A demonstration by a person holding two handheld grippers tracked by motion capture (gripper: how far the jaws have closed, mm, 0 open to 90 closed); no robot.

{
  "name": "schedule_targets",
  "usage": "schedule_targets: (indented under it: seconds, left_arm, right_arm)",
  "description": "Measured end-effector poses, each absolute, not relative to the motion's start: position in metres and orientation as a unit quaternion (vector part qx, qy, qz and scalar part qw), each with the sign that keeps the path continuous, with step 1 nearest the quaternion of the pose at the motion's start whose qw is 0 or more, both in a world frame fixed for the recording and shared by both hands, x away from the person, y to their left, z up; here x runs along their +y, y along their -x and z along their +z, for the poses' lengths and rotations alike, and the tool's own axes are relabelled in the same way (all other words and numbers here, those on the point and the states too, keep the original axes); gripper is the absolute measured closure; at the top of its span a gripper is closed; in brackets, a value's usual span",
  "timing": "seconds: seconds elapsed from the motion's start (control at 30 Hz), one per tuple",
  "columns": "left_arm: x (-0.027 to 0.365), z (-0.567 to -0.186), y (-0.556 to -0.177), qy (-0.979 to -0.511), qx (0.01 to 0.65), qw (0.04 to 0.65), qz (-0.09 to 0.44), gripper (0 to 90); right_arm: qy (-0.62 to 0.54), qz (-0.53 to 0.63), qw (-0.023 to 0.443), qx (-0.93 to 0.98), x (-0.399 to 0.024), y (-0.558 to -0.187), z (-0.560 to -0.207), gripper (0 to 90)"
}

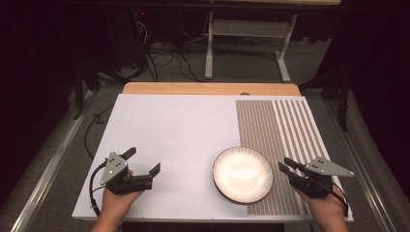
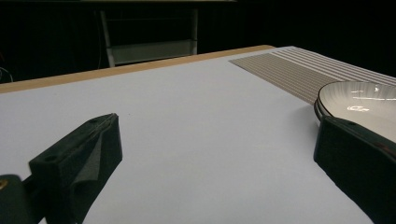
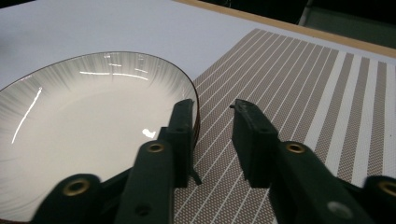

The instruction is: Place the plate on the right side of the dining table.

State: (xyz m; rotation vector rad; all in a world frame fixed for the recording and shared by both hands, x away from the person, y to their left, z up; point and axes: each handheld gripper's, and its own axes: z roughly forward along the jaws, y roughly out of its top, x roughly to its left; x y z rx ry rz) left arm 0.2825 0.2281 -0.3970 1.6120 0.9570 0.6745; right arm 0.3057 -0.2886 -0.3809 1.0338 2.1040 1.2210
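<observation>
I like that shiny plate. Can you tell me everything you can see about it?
The plate is round and shallow, white and glossy like glazed ceramic, with fine grey lines fanning out near its thin dark rim. It is empty and lies flat, right way up, near the table's front edge, half on the plain white mat and half on the striped brown patch. Light glints off its middle. The right gripper is open, close beside its right rim; whether it touches the plate cannot be told.

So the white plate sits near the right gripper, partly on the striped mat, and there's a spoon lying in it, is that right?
Not quite. The plate does sit near the right gripper, partly on the striped mat, but it is empty: no spoon lies in it. The right gripper view shows its bare glossy inside, with nothing but light reflections.
</observation>
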Motion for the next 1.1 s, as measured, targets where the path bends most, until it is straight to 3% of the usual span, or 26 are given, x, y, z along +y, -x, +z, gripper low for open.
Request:
schedule_targets:
  seconds: [0.2, 1.1]
  left_arm:
    - [0.226, -0.398, -0.282, -0.683, 0.396, 0.541, 0.292, 3.7]
    - [0.226, -0.394, -0.281, -0.684, 0.389, 0.545, 0.289, 0.5]
  right_arm:
    - [-0.39, 0.43, 0.212, 0.786, -0.285, -0.308, -0.385, 90.0]
    - [-0.353, 0.375, 0.212, 0.831, -0.269, -0.308, -0.393, 90.0]
